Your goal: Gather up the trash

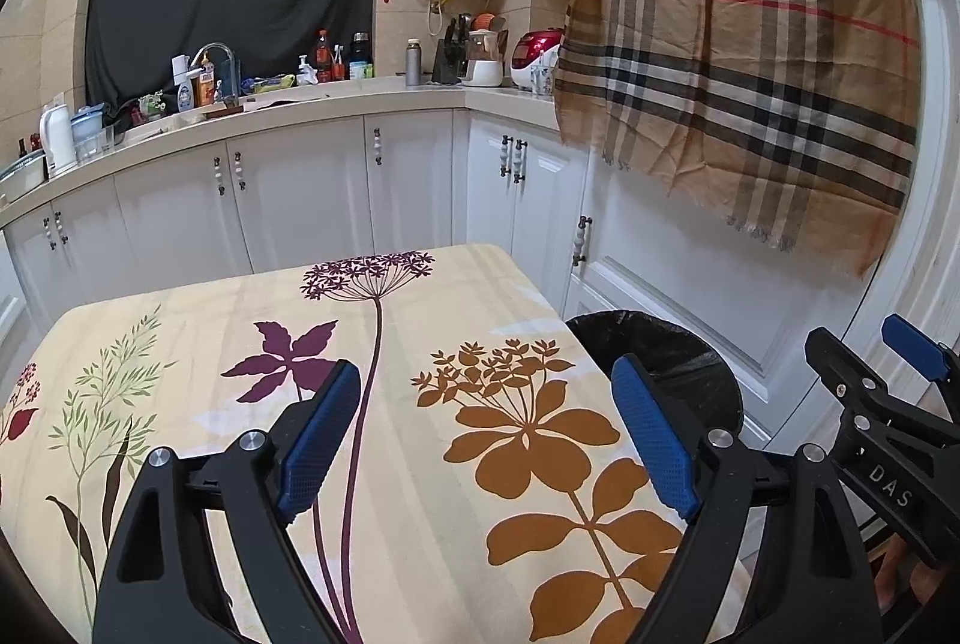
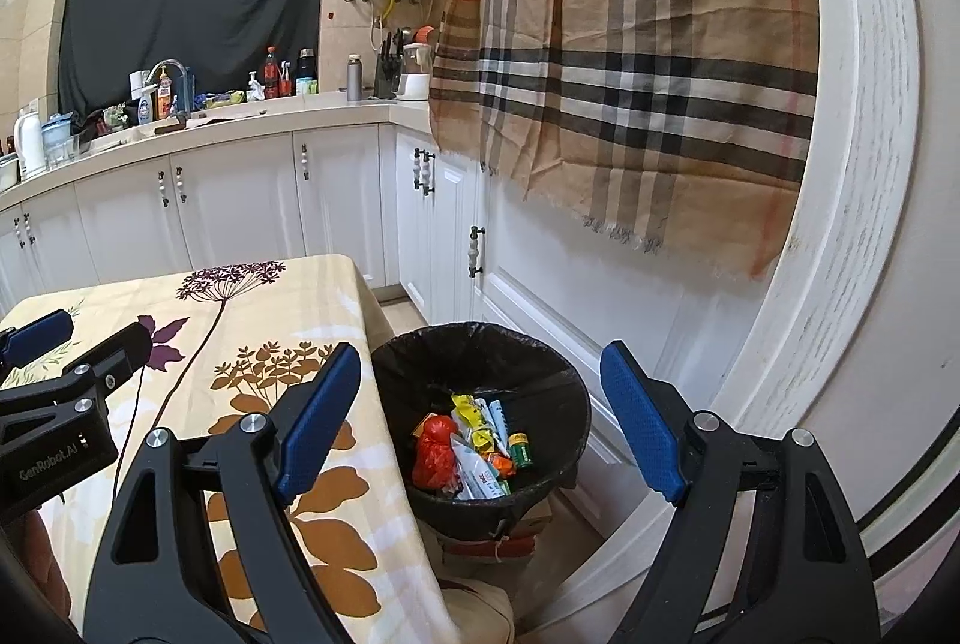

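Observation:
A black-lined trash bin stands beside the table's right edge; it also shows in the left wrist view. Inside lie a crumpled red bag, several wrappers and a small green can. My right gripper is open and empty, hovering above the bin. My left gripper is open and empty above the floral tablecloth. No trash shows on the table. Each gripper appears at the edge of the other's view.
White kitchen cabinets run behind the table, with a cluttered counter above. A plaid cloth hangs over the door at the right. A cardboard box sits under the bin.

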{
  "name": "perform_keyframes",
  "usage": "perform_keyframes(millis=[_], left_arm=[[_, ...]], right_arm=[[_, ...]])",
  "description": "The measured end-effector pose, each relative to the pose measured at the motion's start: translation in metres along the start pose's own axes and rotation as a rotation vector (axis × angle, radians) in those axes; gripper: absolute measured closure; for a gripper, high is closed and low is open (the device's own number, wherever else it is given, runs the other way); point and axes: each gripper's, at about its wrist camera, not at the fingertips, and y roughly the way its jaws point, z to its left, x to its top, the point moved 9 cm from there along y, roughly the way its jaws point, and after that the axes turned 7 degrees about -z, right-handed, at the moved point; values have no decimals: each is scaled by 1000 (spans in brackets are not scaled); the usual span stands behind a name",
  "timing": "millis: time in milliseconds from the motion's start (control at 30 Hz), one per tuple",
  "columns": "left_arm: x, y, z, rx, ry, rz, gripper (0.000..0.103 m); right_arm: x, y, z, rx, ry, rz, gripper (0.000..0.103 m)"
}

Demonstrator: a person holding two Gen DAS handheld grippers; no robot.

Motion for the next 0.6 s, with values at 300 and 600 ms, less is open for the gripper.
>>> perform_keyframes(millis=[300, 600], left_arm=[[1, -1, 0, 0, 0, -4, 20], [2, -1, 1, 1, -4, -5, 20]], right_arm=[[0, 0, 0, 0, 0, -1, 23], [0, 0, 0, 0, 0, 0, 23]])
